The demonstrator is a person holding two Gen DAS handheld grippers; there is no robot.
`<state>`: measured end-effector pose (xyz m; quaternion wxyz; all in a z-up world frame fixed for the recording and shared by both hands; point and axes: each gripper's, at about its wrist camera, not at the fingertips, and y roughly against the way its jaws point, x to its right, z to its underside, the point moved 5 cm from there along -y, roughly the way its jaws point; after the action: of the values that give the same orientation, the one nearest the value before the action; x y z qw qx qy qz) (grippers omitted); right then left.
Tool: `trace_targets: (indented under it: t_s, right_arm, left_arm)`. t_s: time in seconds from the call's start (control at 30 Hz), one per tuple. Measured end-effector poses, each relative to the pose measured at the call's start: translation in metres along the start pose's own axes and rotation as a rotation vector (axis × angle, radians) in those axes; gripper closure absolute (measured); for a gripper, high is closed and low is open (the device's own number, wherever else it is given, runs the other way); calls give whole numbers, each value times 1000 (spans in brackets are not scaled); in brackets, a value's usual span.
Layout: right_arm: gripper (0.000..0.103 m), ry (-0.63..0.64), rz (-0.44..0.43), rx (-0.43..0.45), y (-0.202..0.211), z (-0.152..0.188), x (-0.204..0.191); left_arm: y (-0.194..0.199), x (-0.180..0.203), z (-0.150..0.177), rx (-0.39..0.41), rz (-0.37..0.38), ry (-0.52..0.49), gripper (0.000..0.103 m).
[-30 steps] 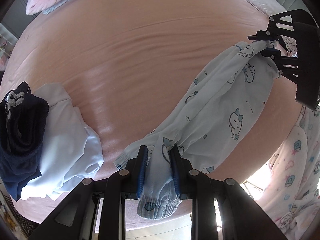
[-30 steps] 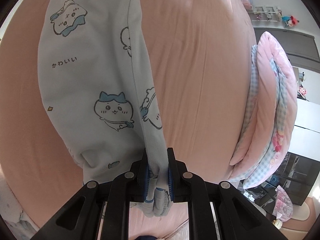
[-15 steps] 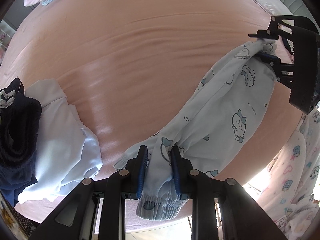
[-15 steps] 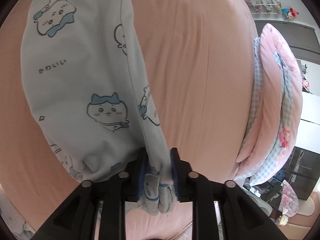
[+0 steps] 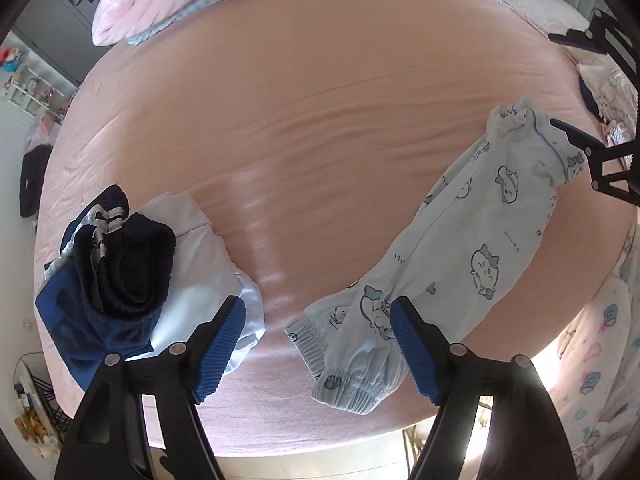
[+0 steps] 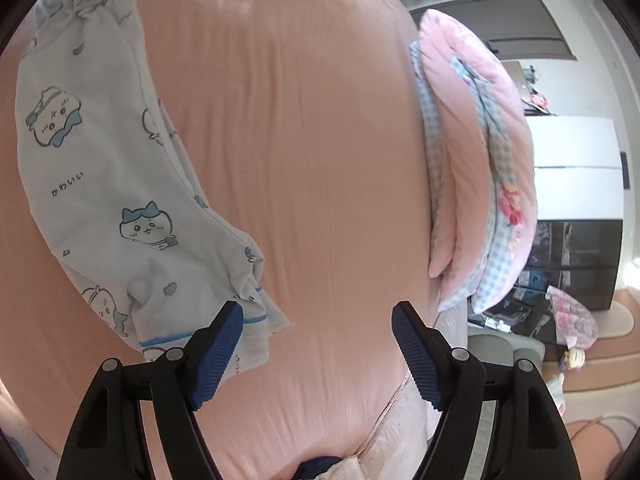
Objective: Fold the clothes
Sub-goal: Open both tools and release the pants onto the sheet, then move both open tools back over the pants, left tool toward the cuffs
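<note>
Looking down from our left wrist, we see our left gripper [image 5: 316, 344] with its jaws opening wide and nothing pinched between them. The light blue pajama pants [image 5: 472, 248] with little cartoon animals lie stretched across the pink bed sheet [image 5: 320, 120]. Their cuffs sit just by our right blue pad [image 5: 412, 350], maybe touching it, but the view is too bent to be sure. A folded white garment [image 5: 200, 256] lies to the left, with dark blue clothes [image 5: 116, 272] on top of it. Our right gripper [image 5: 576, 92] shows at the far right edge, by the pants' waist end.

From our right wrist, we see the right gripper [image 6: 318, 344] with its jaws opening too, and only sheet between them. The pants [image 6: 108, 184] lie on the sheet [image 6: 312, 160] to the left, their blue-striped waist end just beside our left pad [image 6: 218, 348]. A rolled pink quilt [image 6: 476, 168] sits along the right side of the bed.
</note>
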<state>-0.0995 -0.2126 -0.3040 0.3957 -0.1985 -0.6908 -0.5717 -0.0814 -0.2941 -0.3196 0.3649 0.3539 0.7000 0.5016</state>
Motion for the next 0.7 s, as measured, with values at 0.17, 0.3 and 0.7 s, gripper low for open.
trace_targets:
  t_s: [0.17,0.3,0.7]
  right_arm:
    - [26,-150,32,-22,25,19,18]
    - [26,-171,42,-29,44,36,17]
    - [26,-376,184,-25,97,58,12]
  left_arm:
    - [22,-2,10,37,1,53,29]
    - [42,-3,22,65,7,70,29]
    - [74,-3,61,129,65,226,29]
